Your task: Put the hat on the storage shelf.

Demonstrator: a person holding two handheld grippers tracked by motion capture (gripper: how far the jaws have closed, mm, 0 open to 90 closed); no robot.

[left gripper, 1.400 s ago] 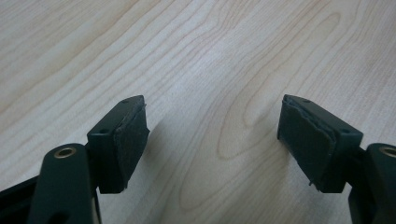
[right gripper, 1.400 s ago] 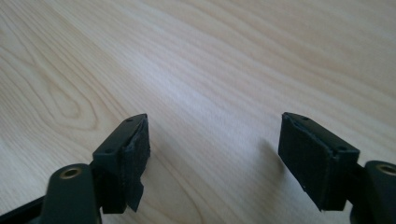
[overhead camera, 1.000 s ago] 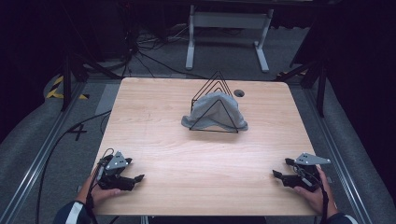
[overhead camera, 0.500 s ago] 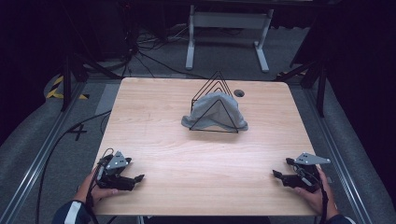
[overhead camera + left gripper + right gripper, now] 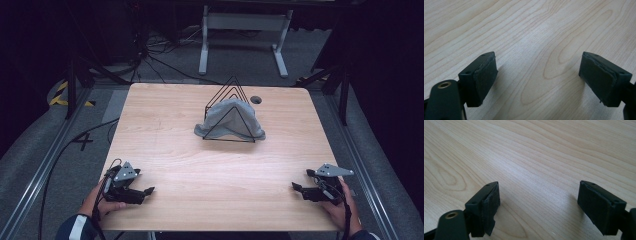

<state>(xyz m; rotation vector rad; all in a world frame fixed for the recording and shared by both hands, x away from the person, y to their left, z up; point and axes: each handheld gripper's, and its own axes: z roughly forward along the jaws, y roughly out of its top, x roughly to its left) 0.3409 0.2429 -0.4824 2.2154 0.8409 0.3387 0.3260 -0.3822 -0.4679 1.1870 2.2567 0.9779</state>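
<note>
Little has moved since the earlier frames: both hands are kept at the near table (image 5: pixel 165 125) edge. Left gripper (image 5: pixel 148 191) and right gripper (image 5: pixel 295 187) are spread, empty. The grey cloth (image 5: pixel 227 117) is draped over the wire rack (image 5: pixel 231 95), well apart; no reach seems begun.

A lab recording bay, dark around the edges.
The wooden surface (image 5: pixel 165 130) stood on grey flooring between metal rails (image 5: pixel 42 167), with cables (image 5: pixel 150 55) tangled at upper left and hazard tape (image 5: pixel 62 95) beside them.
</note>
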